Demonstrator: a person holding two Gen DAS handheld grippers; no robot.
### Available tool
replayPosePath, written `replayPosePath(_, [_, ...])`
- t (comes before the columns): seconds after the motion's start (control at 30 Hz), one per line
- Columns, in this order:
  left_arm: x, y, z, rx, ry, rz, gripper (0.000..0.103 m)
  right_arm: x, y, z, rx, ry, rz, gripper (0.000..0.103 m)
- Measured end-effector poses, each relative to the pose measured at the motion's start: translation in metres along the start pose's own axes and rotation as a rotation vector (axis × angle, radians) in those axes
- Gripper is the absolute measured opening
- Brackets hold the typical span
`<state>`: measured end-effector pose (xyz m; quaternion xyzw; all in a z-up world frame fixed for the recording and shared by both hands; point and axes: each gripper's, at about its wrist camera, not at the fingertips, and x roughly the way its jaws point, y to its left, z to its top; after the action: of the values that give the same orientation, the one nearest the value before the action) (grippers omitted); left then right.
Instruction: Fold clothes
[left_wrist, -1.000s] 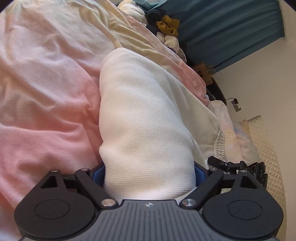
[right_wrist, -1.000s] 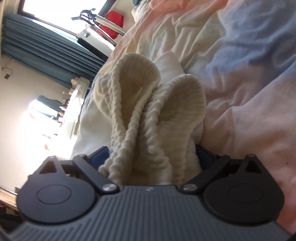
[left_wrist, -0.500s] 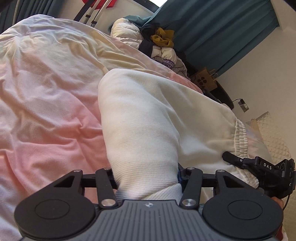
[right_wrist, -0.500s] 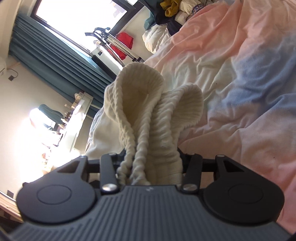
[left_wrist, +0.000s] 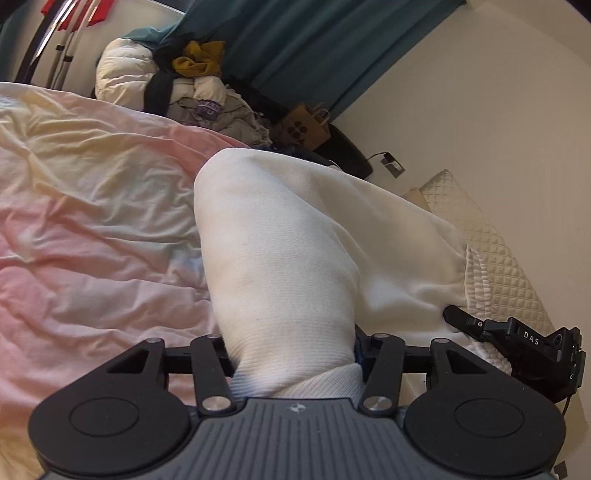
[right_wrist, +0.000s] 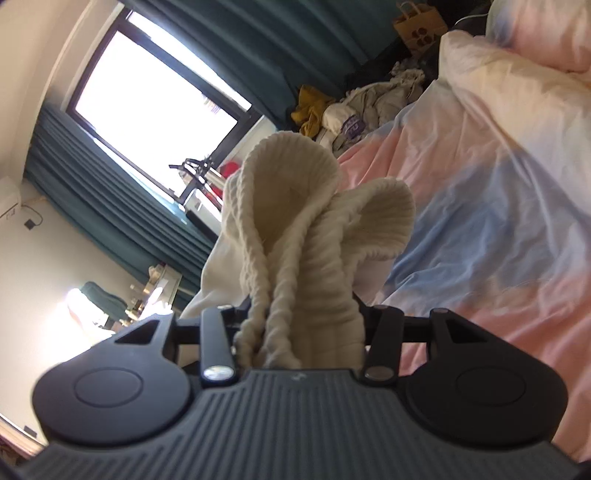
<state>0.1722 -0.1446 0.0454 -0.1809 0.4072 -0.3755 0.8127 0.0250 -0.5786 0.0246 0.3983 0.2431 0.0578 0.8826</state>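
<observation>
A cream-white knit garment hangs lifted above the bed, stretched between both grippers. My left gripper is shut on a smooth folded edge of it; the fabric bulges up and hides the fingertips. In the left wrist view the right gripper shows at the lower right, at the garment's ribbed hem. My right gripper is shut on that bunched ribbed hem, which fans out in thick folds above the jaws.
A rumpled pink, yellow and blue duvet covers the bed below. A heap of clothes and a brown paper bag lie beyond the bed by teal curtains. A quilted pillow sits by the wall; a bright window is behind.
Both grippers closed on the garment and rose, lifting it off the duvet. More of the room, window and clothes heap has come into sight.
</observation>
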Motion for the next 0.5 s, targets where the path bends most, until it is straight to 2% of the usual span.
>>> replayPosePath(0.1, [0.038,-0.059,-0.005,0.046,0.035,-0.067,0.053,-0.058,-0.027,0.019,0.019,-0.08,-0.046,0.049])
replayPosePath(0.3, [0.14,-0.173,-0.029,0.155,0.146,-0.183,0.053,-0.162,-0.101,0.042,0.086,-0.236,-0.152,0.049])
replayPosePath(0.5, [0.256,-0.262,-0.086,0.242,0.289,-0.268,0.053,-0.236,-0.188,0.036,0.189,-0.365,-0.265,0.049])
